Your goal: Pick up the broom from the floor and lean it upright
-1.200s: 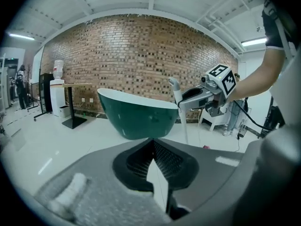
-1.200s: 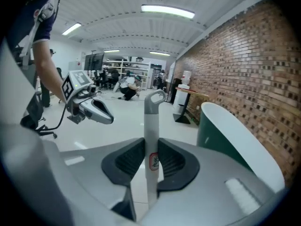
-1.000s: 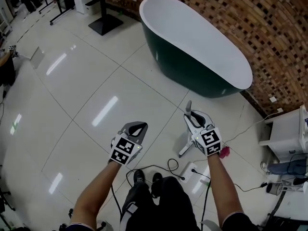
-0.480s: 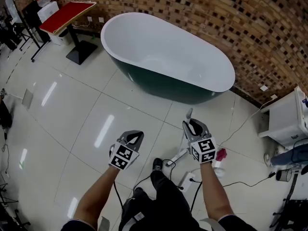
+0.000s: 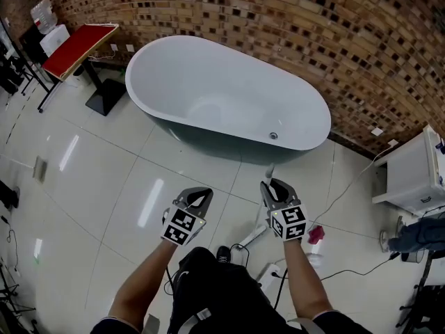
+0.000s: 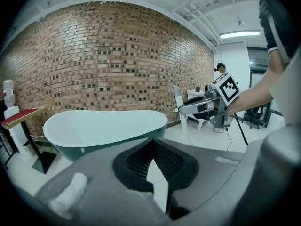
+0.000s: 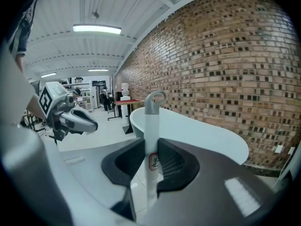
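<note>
The broom [image 7: 151, 140] is pinched by its pale handle between the right tongs [image 5: 270, 187], just on the near side of the bathtub [image 5: 229, 89], off the end where the drain [image 5: 273, 136] lies. The handle is held roughly upright. Its looped tip is seen above the tongs, against the bathtub's rim, and the shaft is carried down below them, away from the bathtub, toward the floor [image 5: 104, 179]. The brush end cannot be made out. The left tongs [image 5: 198, 195] are pressed together at the tips with nothing between them. They are held level with the right tongs, also on the near side of the bathtub, apart from the broom. Beyond the bathtub a brick wall [image 5: 292, 19] is seen.
</note>
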The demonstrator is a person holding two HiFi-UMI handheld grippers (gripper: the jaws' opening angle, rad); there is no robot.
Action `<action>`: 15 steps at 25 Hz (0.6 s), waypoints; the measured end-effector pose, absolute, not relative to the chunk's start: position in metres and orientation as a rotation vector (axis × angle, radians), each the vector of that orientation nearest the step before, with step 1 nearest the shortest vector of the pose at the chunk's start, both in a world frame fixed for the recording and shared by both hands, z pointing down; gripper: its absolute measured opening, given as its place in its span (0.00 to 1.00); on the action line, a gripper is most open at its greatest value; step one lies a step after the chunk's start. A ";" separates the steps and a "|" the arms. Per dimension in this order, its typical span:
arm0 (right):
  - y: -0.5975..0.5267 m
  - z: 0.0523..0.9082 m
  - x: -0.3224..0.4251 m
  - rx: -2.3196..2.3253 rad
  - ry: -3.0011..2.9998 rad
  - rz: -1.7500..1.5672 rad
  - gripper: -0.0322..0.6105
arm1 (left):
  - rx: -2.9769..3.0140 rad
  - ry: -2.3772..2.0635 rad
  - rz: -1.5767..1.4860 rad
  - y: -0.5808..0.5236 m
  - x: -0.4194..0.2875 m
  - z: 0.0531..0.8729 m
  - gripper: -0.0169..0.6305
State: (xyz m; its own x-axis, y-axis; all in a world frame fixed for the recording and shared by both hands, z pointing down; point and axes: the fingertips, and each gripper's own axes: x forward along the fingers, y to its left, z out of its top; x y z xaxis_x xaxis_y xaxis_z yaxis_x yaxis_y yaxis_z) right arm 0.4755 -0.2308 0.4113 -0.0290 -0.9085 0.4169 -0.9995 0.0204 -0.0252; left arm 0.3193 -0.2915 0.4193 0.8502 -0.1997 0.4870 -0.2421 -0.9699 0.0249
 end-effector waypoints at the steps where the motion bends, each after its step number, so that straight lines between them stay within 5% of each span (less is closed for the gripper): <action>1: -0.237 0.409 0.480 1.972 -2.012 0.447 0.19 | 2.942 -0.346 0.754 -0.297 0.325 0.417 0.03; 15: -0.368 0.405 0.548 2.109 -1.810 0.514 0.19 | 2.897 -0.139 0.697 -0.400 0.398 0.434 0.03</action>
State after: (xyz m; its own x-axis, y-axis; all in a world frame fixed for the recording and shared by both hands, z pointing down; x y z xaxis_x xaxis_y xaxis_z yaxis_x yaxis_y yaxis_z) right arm 0.5479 -0.3678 0.4048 0.1355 -0.8756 0.4636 -0.9886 -0.1508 0.0041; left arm 0.3980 -0.4000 0.4336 0.8873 -0.0531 0.4581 -0.1268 -0.9832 0.1316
